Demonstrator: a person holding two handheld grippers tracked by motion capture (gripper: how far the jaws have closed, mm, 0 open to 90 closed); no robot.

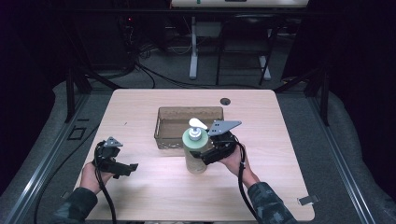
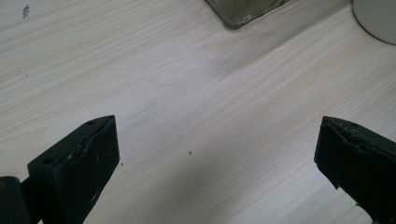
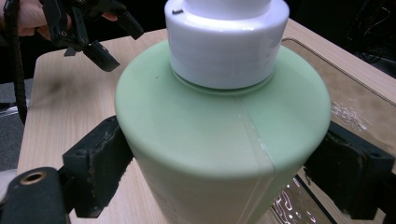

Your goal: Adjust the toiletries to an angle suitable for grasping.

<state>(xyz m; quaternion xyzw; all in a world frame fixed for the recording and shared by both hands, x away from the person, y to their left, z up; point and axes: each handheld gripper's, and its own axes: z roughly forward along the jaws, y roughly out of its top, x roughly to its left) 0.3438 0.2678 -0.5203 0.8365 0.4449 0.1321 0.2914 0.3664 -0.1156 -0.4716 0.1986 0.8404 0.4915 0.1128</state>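
Pale green plastic pump bottle with white collar and dispenser head [image 1: 195, 150] stands upright on the light wood surface [image 1: 154, 186], pinched between the right gripper [image 3: 223, 172] jaws just under its shoulder; likely smooth, slippery, top-heavy if part full, walls firm, so this high grip suits it. Behind the gripper sits a clear brownish rectangular tray [image 1: 171, 126]. Right hand [image 1: 236, 161] reaches in level from the bottle's side; left gripper [image 2: 217, 154] hovers spread wide, empty, well apart.
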